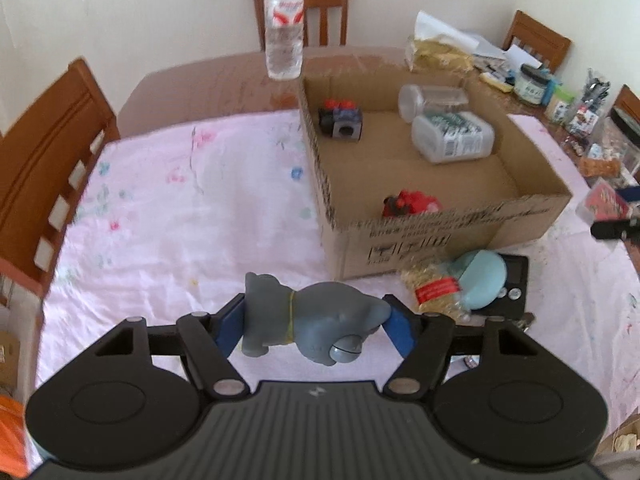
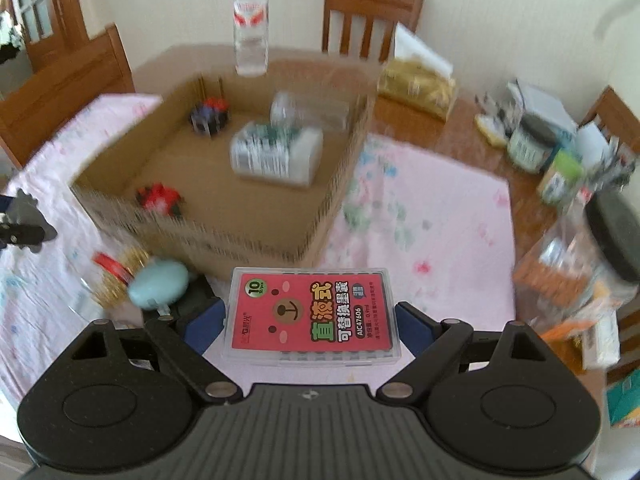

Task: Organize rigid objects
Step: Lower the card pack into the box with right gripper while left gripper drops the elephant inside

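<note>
My left gripper is shut on a grey toy animal, held sideways above the pink cloth, in front of the open cardboard box. My right gripper is shut on a clear flat case with a red label, held just in front of the box. Inside the box lie a red toy, a dark toy with red tops and two clear plastic jars. The right gripper with its case shows at the right edge of the left wrist view.
A light-blue oval object, a gold scrubber pack and a black device lie in front of the box. A water bottle stands behind it. Jars and clutter crowd the table's right side. Wooden chairs surround the table.
</note>
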`<state>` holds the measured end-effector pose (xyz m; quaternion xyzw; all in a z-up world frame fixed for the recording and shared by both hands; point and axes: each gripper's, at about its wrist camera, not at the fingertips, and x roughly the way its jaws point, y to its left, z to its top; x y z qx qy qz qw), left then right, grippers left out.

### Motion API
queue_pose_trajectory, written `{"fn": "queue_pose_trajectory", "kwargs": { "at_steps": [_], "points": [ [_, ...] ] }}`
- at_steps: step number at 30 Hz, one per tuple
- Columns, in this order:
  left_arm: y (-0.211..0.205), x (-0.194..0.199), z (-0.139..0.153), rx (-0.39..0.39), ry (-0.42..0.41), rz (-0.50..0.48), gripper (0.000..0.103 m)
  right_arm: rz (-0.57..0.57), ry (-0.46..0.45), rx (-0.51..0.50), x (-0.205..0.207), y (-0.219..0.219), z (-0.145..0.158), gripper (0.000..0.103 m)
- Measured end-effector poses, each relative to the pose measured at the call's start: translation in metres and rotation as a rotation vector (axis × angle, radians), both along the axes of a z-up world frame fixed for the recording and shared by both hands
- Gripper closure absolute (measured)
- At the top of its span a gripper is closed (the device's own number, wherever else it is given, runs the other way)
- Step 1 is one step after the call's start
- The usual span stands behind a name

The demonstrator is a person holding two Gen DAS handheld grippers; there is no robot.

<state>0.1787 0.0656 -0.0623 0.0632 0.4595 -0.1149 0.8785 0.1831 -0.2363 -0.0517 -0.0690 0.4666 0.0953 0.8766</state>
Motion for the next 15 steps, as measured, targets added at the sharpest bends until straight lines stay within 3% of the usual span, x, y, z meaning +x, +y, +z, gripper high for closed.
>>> {"fn": "queue_pose_trajectory", "kwargs": {
  "at_steps": [6, 12, 15],
  "points": [
    [-0.004, 0.006, 0.022, -0.004, -0.052, -0.015, 0.033, 0.07, -0.094, 0.051, 0.019, 0.022, 0.033, 0.009],
    [-0.003, 0.009, 0.032, -0.007, -0.092, 0.0, 0.032, 0.128, -0.112, 0.06, 0.052, 0.05, 0.025, 0.009],
    [-0.001, 0.01, 0.036, -0.005, -0.106, 0.01, 0.032, 0.121, -0.113, 0.021, 0.06, 0.061, 0.013, 0.0]
  ]
}}
